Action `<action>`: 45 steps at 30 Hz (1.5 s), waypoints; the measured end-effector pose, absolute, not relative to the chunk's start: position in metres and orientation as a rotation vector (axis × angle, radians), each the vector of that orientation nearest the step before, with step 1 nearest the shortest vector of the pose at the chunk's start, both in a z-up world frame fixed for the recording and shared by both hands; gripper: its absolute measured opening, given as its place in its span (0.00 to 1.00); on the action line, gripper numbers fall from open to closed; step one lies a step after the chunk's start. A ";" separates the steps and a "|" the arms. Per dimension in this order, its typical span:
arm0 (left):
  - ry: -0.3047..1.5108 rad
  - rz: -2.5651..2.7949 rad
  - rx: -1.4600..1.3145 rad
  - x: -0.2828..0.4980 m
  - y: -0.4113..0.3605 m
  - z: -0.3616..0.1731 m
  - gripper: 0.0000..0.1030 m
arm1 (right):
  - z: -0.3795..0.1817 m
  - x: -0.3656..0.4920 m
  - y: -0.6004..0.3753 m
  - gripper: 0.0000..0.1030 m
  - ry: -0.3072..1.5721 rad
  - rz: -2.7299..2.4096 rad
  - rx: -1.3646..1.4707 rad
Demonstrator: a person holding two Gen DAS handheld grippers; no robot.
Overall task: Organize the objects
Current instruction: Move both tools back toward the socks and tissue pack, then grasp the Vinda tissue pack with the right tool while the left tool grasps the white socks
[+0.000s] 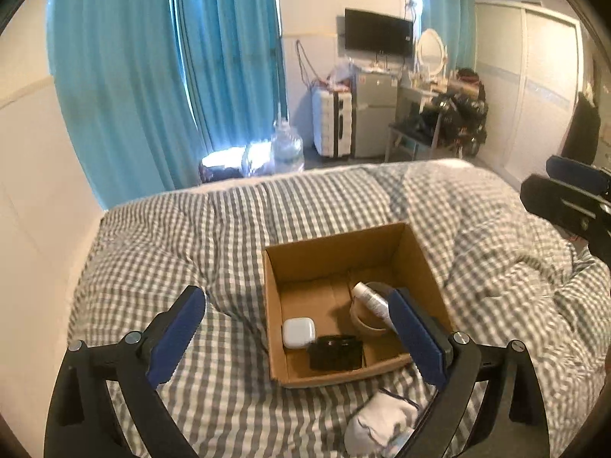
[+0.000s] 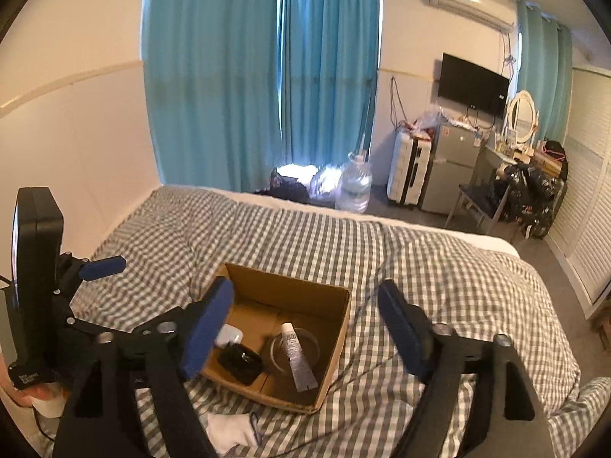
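From my left tool (image 1: 298, 334), whose blue-padded jaws stand wide apart with nothing between them, I see the open brown cardboard box (image 1: 332, 255) directly ahead and below, resting on the bed. Inside it lie a white rounded earbud case (image 1: 298, 333), a black rectangular case (image 1: 335, 352) just beside it, a ring of brown tape (image 1: 366, 324) and a white squeeze tube (image 1: 372, 299) laid across that ring. A white sock (image 1: 382, 425) lies on the grey-and-white checked quilt (image 1: 191, 229) outside the box, near its closest wall. My right tool (image 2: 305, 328) likewise has its jaws spread and empty, hanging above the box's right side; both tools point obliquely downward. In the right wrist view the left tool appears at the far left, with part of a hand (image 2: 36, 393) gripping its handle. Beyond the bed stand turquoise curtains (image 2: 267, 76), a clear water jug (image 2: 355, 183), a white suitcase (image 2: 406, 170), a small grey refrigerator (image 2: 452, 168) and a wall-mounted black television (image 2: 471, 82).
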State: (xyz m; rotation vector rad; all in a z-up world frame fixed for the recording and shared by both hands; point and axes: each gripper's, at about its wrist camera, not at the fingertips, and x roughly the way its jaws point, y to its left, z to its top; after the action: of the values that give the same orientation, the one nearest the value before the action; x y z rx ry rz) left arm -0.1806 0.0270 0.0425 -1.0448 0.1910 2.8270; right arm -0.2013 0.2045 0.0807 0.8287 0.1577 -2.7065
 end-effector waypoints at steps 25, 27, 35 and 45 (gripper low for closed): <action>0.130 3.035 -1.056 -0.071 -0.008 0.013 1.00 | 0.020 -0.088 0.200 0.93 0.298 -2.572 0.988; 0.129 3.017 -1.093 -0.070 -0.005 -0.007 1.00 | -0.003 -0.088 0.195 0.93 0.313 -2.551 1.033; 0.102 2.888 -1.264 -0.083 0.005 -0.071 1.00 | -0.099 -0.101 0.184 0.93 0.369 -2.399 1.283; 0.129 2.783 -1.420 -0.095 0.010 -0.123 1.00 | -0.148 -0.116 0.173 0.92 0.356 -2.271 1.413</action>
State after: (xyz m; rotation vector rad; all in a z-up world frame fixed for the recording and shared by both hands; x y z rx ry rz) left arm -0.0952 0.0096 -0.1226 -1.4201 0.1292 2.7832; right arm -0.1155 0.1730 -0.1481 1.4131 0.3562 -2.2706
